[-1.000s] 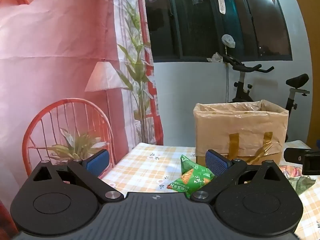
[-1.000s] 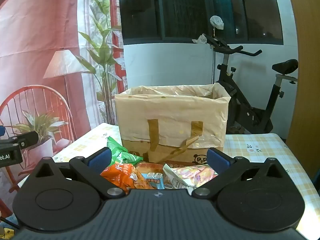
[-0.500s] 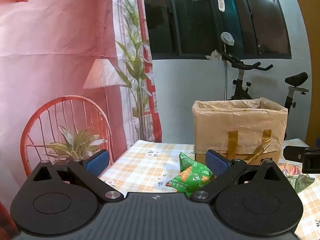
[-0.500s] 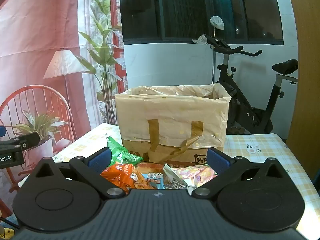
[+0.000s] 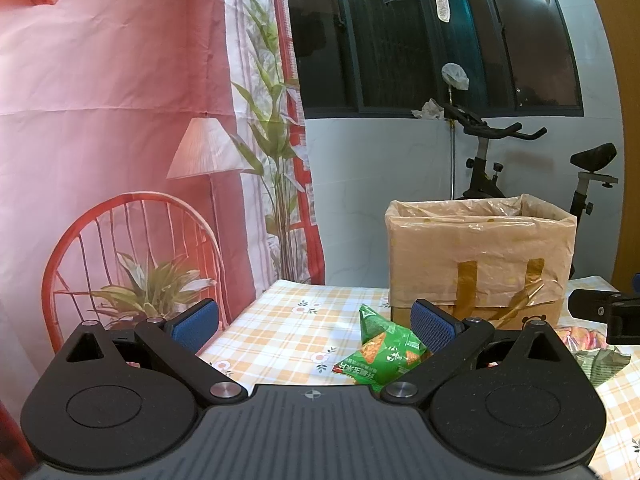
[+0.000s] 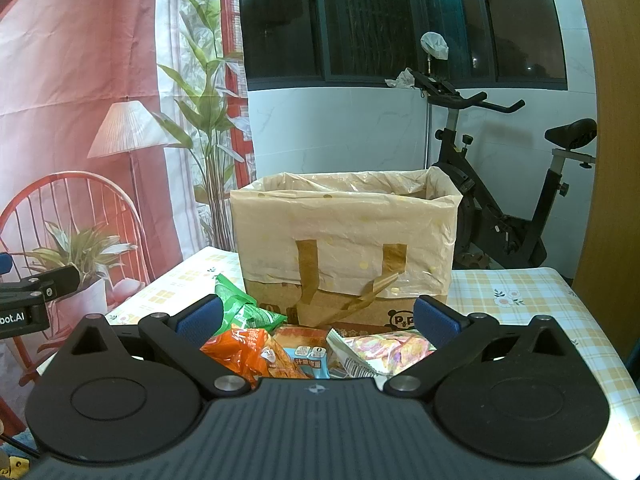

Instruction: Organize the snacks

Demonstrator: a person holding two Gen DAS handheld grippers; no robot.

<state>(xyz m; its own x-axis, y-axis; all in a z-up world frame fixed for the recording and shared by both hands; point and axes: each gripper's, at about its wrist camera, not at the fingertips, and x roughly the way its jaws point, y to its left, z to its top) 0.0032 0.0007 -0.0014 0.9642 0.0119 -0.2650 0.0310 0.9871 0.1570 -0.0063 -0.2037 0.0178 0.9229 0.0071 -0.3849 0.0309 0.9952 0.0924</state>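
Your left gripper (image 5: 314,322) hangs over the near left part of the checked tablecloth (image 5: 280,336) with its blue pads spread wide and nothing between them. The green snack bag (image 5: 380,354) lies on the cloth just ahead, close to the right-hand pad, in front of the cardboard box (image 5: 480,256). Your right gripper (image 6: 316,316) is likewise spread wide and holds nothing. Between and just beyond its fingers lies the heap of snacks: an orange bag (image 6: 244,350) on the left, a light blue packet (image 6: 308,358) in the middle, a pale pink-and-yellow bag (image 6: 384,350) on the right, with the green bag behind the orange one. All of them sit on the table at the foot of the box, whose rim is lined with a thin plastic bag and whose top stands open. An exercise bike (image 6: 500,184) stands behind the table.
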